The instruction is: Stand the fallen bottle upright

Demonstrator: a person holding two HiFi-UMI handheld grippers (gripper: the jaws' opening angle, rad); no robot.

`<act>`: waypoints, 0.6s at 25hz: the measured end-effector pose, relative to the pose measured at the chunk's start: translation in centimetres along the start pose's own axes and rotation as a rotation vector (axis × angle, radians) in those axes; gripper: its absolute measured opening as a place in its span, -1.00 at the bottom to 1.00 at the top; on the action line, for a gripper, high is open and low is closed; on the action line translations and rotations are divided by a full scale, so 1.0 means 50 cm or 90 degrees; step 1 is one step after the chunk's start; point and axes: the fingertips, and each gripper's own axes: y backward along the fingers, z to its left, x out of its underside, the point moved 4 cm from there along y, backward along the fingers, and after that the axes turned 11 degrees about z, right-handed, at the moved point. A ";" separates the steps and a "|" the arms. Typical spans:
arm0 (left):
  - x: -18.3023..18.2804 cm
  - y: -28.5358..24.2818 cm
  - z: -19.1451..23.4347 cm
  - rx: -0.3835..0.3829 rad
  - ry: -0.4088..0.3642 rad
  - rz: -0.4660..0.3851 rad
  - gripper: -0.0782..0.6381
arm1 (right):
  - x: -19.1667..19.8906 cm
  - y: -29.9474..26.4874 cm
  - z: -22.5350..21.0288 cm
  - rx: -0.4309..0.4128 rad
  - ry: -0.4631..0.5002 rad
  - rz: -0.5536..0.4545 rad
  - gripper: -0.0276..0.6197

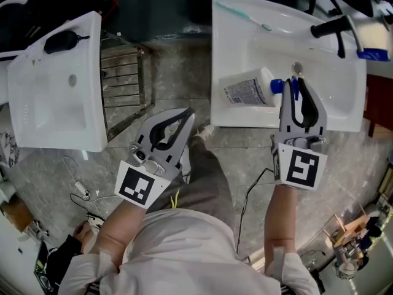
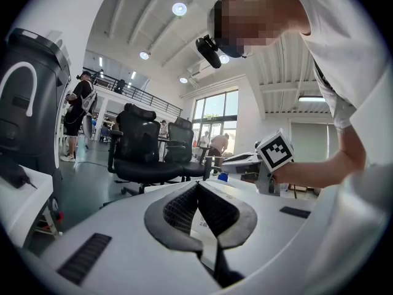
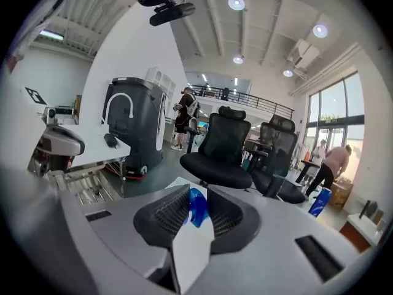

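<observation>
One pinch on the blue cap point(image 1: 277, 86) is the right gripper's point(image 1: 296, 82) whole hold on the bottle point(image 1: 245, 91), which may swivel loose into the sink point(image 1: 331, 112); the left gripper point(image 1: 187, 114) hangs closed, empty.

Setting: open-plan office hall used as a test lab. In the right gripper view, black office chairs point(image 3: 222, 146) are seen at centre, a railed mezzanine point(image 3: 245, 97) at 12 o'clock and tall windows point(image 3: 334, 121) at 3 o'clock. In the head view, two white washbasins point(image 1: 37, 103) point(image 1: 344, 103) are set at 10 and 1 o'clock above a stone floor point(image 1: 172, 72), and cables point(image 1: 77, 189) are trailed at 8 o'clock.
</observation>
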 end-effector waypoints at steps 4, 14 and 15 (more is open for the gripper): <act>0.001 0.008 0.006 0.001 0.003 -0.001 -0.73 | -0.035 0.008 0.023 0.035 0.061 -0.040 -0.60; -0.001 0.024 0.028 0.004 0.004 -0.007 -0.73 | -0.049 0.020 0.082 0.055 0.120 -0.047 -0.61; 0.000 0.025 0.030 0.005 0.004 -0.007 -0.73 | -0.049 0.022 0.087 0.057 0.122 -0.048 -0.61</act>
